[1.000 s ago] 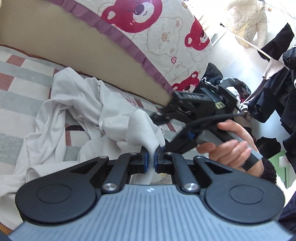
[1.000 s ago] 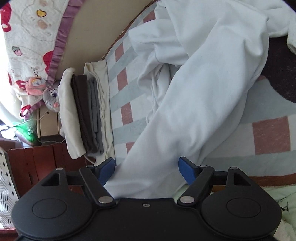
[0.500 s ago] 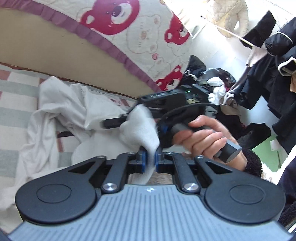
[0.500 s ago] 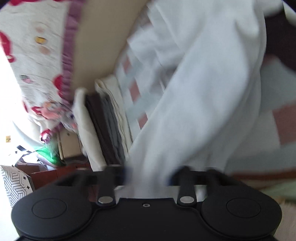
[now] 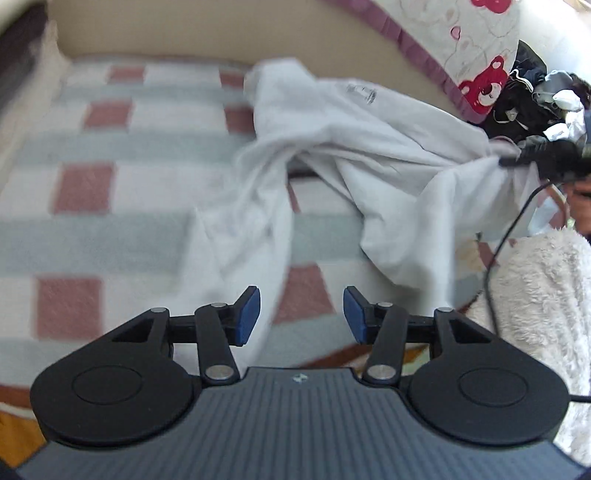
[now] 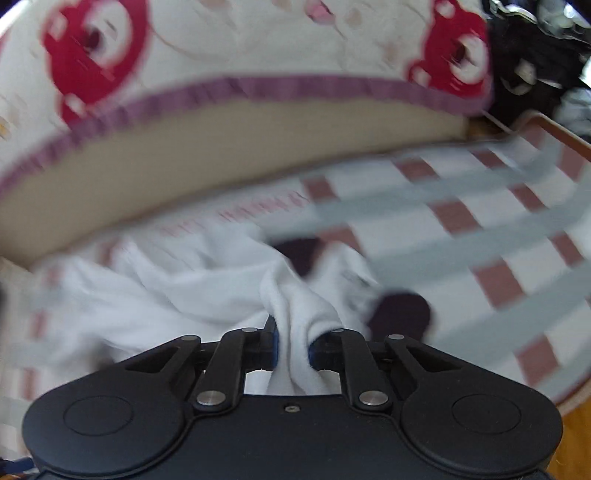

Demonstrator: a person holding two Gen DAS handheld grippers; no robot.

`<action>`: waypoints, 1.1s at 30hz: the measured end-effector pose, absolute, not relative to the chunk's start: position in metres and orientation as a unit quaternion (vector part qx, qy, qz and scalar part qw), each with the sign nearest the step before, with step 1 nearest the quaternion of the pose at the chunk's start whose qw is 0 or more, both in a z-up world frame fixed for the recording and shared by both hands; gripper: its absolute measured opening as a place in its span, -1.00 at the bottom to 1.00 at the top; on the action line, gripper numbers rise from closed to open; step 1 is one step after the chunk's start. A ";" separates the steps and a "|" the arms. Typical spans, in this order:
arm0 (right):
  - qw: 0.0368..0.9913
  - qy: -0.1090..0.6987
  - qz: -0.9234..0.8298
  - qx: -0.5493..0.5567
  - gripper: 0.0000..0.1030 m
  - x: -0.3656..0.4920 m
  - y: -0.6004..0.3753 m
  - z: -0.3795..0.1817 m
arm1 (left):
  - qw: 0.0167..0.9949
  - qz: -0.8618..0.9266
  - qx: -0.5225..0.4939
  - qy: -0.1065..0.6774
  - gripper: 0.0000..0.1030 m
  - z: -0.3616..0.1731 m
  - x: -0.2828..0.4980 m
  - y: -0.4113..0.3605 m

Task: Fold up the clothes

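1. Looking along the left gripper (image 5: 301,314) in the left wrist view, its blue pads (image 5: 246,315) stand wide apart with nothing between them. It hangs over a checked blanket (image 5: 110,229) of white, grey and dull red squares.
2. A white garment (image 5: 369,147) lies crumpled on the blanket beyond the fingers. One loose fold trails toward the near side and ends just left of the gap between the pads; whether it touches the left pad cannot be told.
3. At the far right the right gripper (image 5: 511,160) shows as a dark tip with a corner of the garment pinched in it, the cloth drawn up toward it. A black cable (image 5: 506,236) runs down from it.
4. A beige headboard (image 5: 184,33) lines the far side, with a bear-print quilt (image 5: 480,44) edged in purple above it. A fluffy white cover (image 5: 535,295) fills the near right, and dark clothes (image 5: 524,96) are heaped at the far right.
5. The right wrist view is blurred. The right gripper (image 6: 293,347) is closed tight on a bunched fold of the white garment (image 6: 184,295), which pushes up between the fingers and spreads to the left over the checked blanket (image 6: 480,229).
6. Beyond it run the beige headboard (image 6: 221,155) and the bear-print quilt (image 6: 258,40). Two dark patches (image 6: 402,314) show by the cloth; what they are cannot be told.
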State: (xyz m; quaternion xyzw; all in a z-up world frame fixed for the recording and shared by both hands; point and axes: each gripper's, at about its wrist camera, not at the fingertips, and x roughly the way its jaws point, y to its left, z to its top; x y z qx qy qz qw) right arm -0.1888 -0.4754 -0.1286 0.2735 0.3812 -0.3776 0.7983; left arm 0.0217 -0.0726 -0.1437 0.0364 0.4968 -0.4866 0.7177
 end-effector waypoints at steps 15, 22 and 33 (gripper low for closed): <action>0.779 0.420 -0.384 0.264 0.15 -0.194 -0.476 -0.108 | 0.780 -0.440 0.114 0.431 0.24 -0.154 0.021 -0.102; 0.858 0.394 -0.224 0.243 0.13 -0.146 -0.430 -0.098 | 0.808 -0.383 0.170 0.413 0.40 -0.179 0.048 -0.132; 0.889 0.388 -0.118 0.214 0.14 -0.070 -0.368 -0.107 | 0.812 -0.352 0.112 0.452 0.44 -0.196 0.069 -0.147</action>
